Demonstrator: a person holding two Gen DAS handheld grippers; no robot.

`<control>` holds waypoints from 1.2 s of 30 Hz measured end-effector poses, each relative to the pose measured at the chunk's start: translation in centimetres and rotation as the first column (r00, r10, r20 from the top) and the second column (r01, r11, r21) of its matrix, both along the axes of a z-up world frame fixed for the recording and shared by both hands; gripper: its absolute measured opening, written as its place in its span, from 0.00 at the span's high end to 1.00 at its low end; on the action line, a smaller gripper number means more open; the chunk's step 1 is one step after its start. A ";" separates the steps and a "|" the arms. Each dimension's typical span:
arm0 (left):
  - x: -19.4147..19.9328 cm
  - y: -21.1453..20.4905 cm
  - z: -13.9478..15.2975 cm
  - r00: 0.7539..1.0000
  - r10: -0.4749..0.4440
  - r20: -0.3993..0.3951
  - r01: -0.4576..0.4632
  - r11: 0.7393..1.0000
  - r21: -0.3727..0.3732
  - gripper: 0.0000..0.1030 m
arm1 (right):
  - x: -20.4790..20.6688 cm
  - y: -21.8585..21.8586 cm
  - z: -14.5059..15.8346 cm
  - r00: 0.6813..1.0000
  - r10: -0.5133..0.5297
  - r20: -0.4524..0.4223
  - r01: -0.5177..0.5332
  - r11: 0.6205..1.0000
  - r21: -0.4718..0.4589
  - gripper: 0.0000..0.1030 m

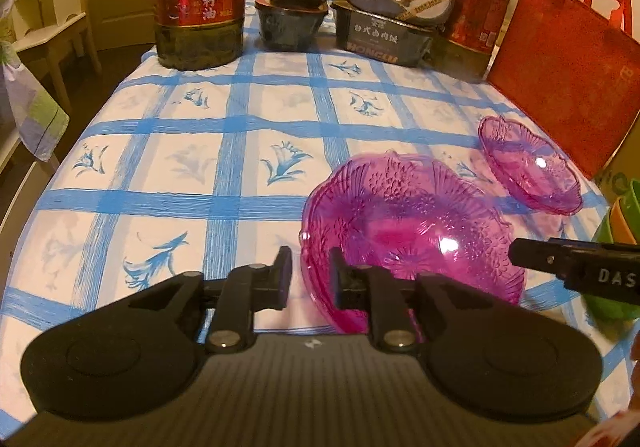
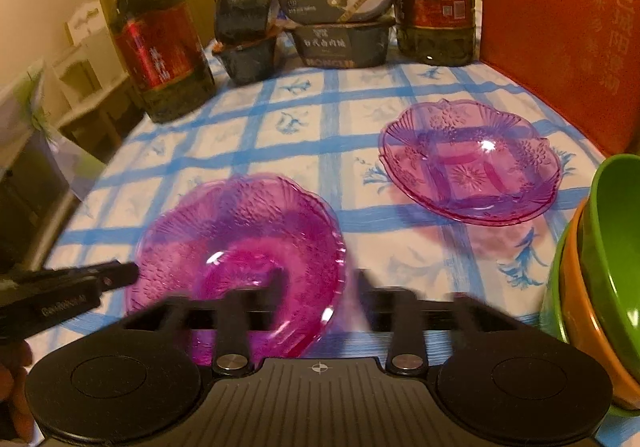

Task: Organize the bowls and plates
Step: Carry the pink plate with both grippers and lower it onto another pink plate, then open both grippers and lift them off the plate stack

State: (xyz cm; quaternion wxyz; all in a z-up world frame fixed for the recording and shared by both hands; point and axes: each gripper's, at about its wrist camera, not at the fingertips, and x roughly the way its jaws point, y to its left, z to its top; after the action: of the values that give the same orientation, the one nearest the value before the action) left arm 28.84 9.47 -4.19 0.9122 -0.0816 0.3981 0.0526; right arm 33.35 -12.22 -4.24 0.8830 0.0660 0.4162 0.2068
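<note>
Magenta embossed scalloped near plate (image 1: 412, 223); left gripper (image 1: 312, 277) and right gripper (image 2: 320, 287) jaws apart astride its rim.

- We see dim, warm yellow indoor light.
- Glare spots on the pink plates (image 2: 240, 247).
- Right gripper (image 2: 318, 287) fingers motion-blurred.
- Fisheye bends edges.

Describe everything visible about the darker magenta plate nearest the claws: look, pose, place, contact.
The magenta plate is see-through, glass-like or plastic, pressed with a raised flower and fan pattern and a scalloped rim. It looks deeper in colour than the paler purple plate lying apart from it, possibly because it is a stack. It sits right way up on the blue-checked tablecloth. The left claw straddles its near-left rim and the right claw its near-right rim, both with a gap; no pad clearly presses on it.
</note>
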 end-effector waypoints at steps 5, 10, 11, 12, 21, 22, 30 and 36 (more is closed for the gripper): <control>-1.4 0.2 0.6 1.000 0.019 0.011 -0.018 0.999 -0.029 0.82 | -1.0 -0.9 0.4 0.999 -0.029 -0.014 0.029 0.999 0.035 0.46; -3.6 -0.1 1.6 0.999 0.033 0.018 -0.032 0.998 -0.051 0.79 | -3.1 -2.0 1.0 0.998 -0.058 -0.036 0.060 0.997 0.052 0.45; -4.2 -0.3 1.7 0.999 0.033 0.017 -0.032 0.998 -0.059 0.79 | -3.5 -2.2 1.1 0.997 -0.066 -0.041 0.068 0.996 0.051 0.45; -4.7 -0.5 1.9 0.999 0.034 0.015 -0.033 0.997 -0.066 0.79 | -4.2 -2.4 1.2 0.996 -0.075 -0.048 0.077 0.996 0.049 0.45; -9.9 -3.5 3.1 1.000 0.005 0.002 -0.004 0.993 -0.120 0.73 | -9.9 -4.9 2.5 0.988 -0.126 -0.090 0.129 0.991 0.023 0.44; -10.4 -3.8 3.2 1.000 -0.002 0.001 0.003 0.992 -0.124 0.73 | -10.5 -5.2 2.7 0.987 -0.133 -0.092 0.135 0.991 0.011 0.43; -14.5 -6.4 3.8 0.999 -0.033 -0.003 0.032 0.990 -0.134 0.68 | -15.5 -7.4 3.9 0.983 -0.164 -0.084 0.162 0.986 -0.039 0.39; -16.3 -7.6 4.4 0.999 -0.045 -0.005 0.044 0.990 -0.134 0.64 | -18.0 -8.8 4.5 0.980 -0.184 -0.081 0.181 0.983 -0.043 0.38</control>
State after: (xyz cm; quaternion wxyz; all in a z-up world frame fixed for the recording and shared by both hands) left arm 12.52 1.90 0.20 0.9040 -0.1338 0.4059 0.0058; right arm 15.36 -21.00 0.24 0.8807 0.0972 0.4492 0.1145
